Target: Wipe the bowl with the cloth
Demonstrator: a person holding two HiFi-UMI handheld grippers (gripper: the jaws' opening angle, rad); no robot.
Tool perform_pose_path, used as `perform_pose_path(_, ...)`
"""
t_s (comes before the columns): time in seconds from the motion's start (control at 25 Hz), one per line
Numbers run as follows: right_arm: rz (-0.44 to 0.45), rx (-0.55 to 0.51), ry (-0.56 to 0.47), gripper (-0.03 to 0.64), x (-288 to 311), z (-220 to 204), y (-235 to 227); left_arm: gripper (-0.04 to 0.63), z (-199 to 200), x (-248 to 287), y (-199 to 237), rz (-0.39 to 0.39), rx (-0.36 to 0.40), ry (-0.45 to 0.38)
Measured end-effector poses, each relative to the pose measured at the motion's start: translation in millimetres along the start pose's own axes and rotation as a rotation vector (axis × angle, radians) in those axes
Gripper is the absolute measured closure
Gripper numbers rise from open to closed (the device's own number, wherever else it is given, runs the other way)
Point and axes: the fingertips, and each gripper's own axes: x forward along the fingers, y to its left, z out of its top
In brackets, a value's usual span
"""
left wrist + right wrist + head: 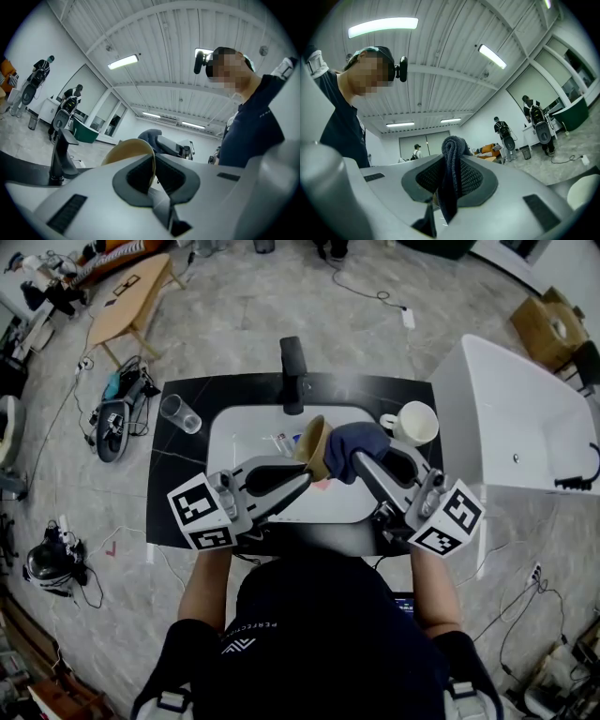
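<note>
A clear glass [178, 413] stands on the black bench [183, 488] at the left, well apart from the work. The left gripper [305, 476] reaches over the white sink [234, 446], its jaws pinched on the rim of the tan bowl [314, 442]. The bowl is held on edge above the basin, with its mouth turned right and its axis lying across the sink. The dark blue cloth [361, 448] is bunched against that mouth and is clamped in the closed jaws of the right gripper [364, 467].

Only the left gripper view shows the thin rim caught between the pads. Only the right gripper view shows a fold of cloth standing up from the jaws and a tail hanging below.

The black faucet [292, 371] stands close behind the bowl. A white mug [415, 423] sits just right of the cloth, by the basin's edge. A white tub [506, 418] flanks the bench.
</note>
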Motion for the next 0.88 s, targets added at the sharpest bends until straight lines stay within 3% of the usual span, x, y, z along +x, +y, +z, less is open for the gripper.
perform_pose_path(0.28,-0.015,-0.004,-0.001,0.534,-1.6,-0.1,-3.9,0.575,3.6,-1.8,-18.3,-0.09,0.059,0.023)
perform_pose_path(0.56,0.018,0.07,-0.042,0.534,-9.0,7.6,-9.8,0.575,15.9,-7.5,-50.7,-0.28,0.112,0.002)
perform_pose_path(0.88,0.032,0.187,-0.088,0.534,-13.9,1.3,-17.5,0.575,24.5,-11.4,-64.4,-0.366,0.088,-0.058)
